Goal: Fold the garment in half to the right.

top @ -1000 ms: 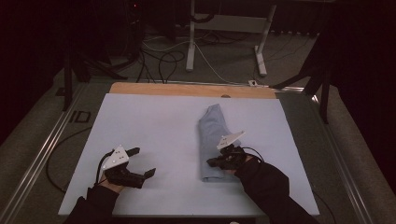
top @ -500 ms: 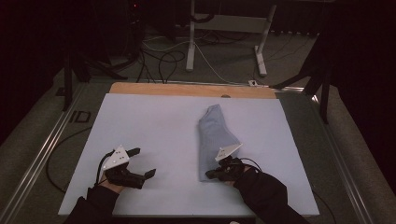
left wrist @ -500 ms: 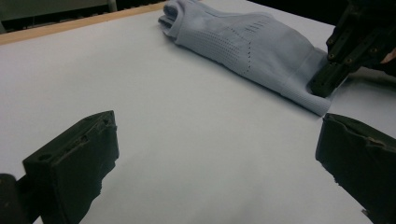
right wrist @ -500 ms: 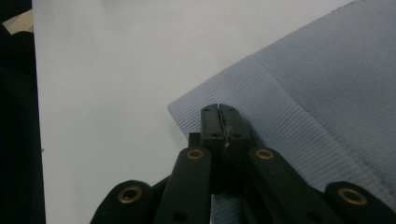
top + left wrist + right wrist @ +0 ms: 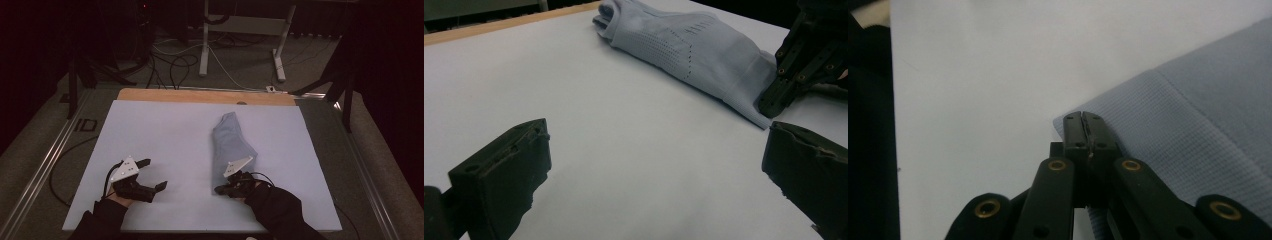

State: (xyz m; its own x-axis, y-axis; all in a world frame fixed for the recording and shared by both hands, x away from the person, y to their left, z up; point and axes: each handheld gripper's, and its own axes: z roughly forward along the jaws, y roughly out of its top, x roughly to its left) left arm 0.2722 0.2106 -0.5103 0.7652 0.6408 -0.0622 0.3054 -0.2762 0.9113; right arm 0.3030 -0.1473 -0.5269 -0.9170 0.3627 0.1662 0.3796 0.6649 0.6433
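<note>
the sock (image 5: 231,146) lies lengthwise toward the desk's far edge, its near cuff pinched in the closed right gripper (image 5: 221,189), while the left gripper (image 5: 154,174) waits wide open and empty.

A pale blue-grey sock (image 5: 231,146) with a ribbed cuff and rows of small perforations lies flat on the right half of the white tabletop (image 5: 160,135), toe toward the far edge, its near cuff corner pinched in the right tool (image 5: 223,189).

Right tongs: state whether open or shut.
Shut: the right tongs have their jaws pressed together at the corner of the blue sock.
</note>
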